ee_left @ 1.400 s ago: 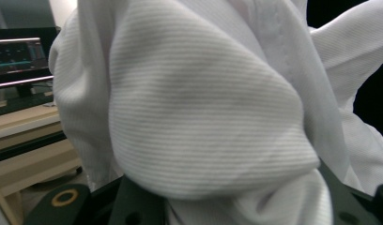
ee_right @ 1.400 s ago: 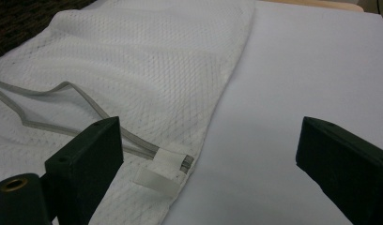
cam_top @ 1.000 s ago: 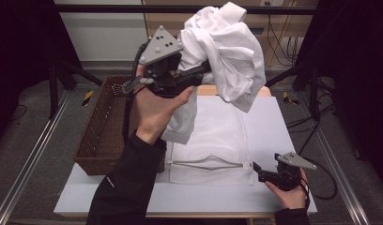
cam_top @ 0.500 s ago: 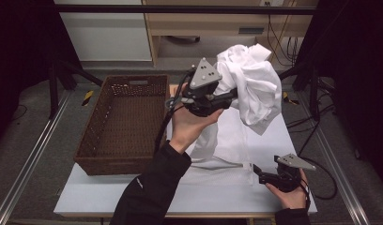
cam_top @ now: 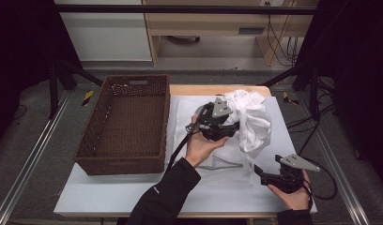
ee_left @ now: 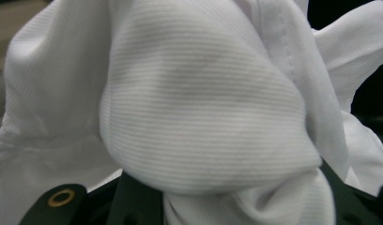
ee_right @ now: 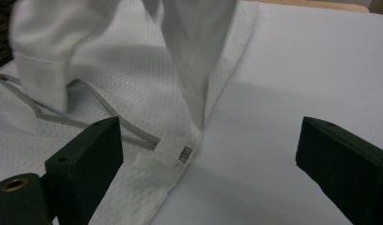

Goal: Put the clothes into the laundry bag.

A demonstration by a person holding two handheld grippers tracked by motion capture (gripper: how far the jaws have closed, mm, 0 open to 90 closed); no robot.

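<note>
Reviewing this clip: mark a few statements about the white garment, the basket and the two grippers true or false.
1. The left gripper holds a bunched white garment. True.
2. The wicker basket is full of clothes. False: nothing lies in it.
3. The right gripper has its jaws apart. True.
4. The right gripper grips the zipper end. False: the zipper end lies on the table between its open jaws, untouched.
5. The basket stands right of the garment. False: it stands to its left in the high view.
</note>
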